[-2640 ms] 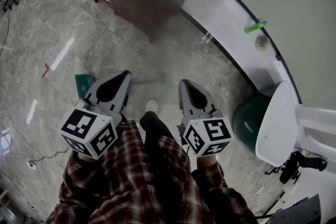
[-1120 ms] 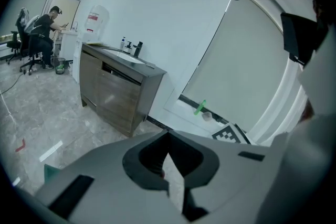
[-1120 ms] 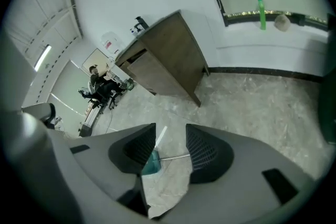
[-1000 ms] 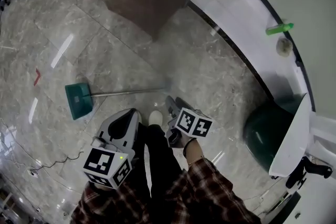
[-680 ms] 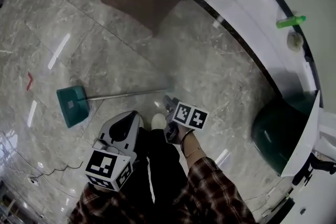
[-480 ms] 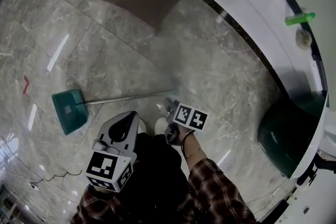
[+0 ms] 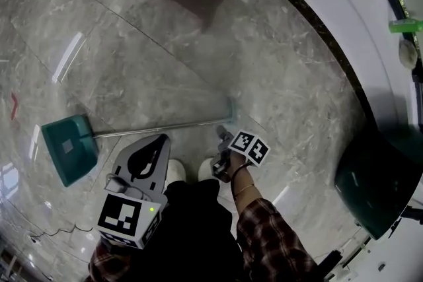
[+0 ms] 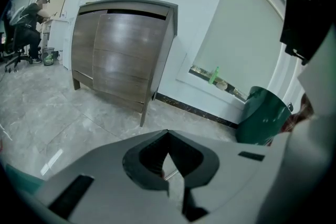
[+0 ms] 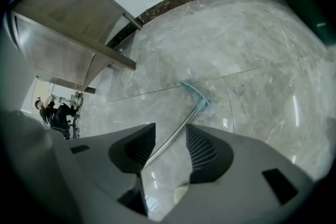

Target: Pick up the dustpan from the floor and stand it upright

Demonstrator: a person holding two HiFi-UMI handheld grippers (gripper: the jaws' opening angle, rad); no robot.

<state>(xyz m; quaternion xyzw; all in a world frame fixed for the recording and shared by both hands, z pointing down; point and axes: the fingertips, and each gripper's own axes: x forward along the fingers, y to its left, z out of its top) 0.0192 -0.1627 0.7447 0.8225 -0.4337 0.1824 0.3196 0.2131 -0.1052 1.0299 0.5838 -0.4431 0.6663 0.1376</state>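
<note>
Toward the left edge of the head view, flat on the marble floor (image 7: 277,76): teal dustpan (image 7: 66,150), not yet lifted. Trails a thin metal handle (image 7: 158,129) rightward and slightly upward in frame, ending in a pale teal grip (image 7: 229,114) near centre. Long axis left to right, then, with the pan far left and the grip end closest to the person's feet.

Just below the shaft, left of centre: left gripper (image 7: 162,138), jaws drawn together on nothing, aimed in its own view toward the brown cabinet (image 8: 121,60). Idle, by the look of it.

Right of that, just under the grip end: right gripper (image 7: 223,134), plainly the nearer of the two. Jaws spread wide in the right gripper view, shaft showing in the gap between them and slanting up and right toward the grip. Framed rather than clamped, apparently. Probably calls for easing down, closing near that end, then swinging the handle up about the pan.

Farther right: dark green bin (image 7: 373,188) and white wall base (image 7: 330,3), both well apart from the handle. Nothing near the path but the white shoes (image 7: 175,172).
</note>
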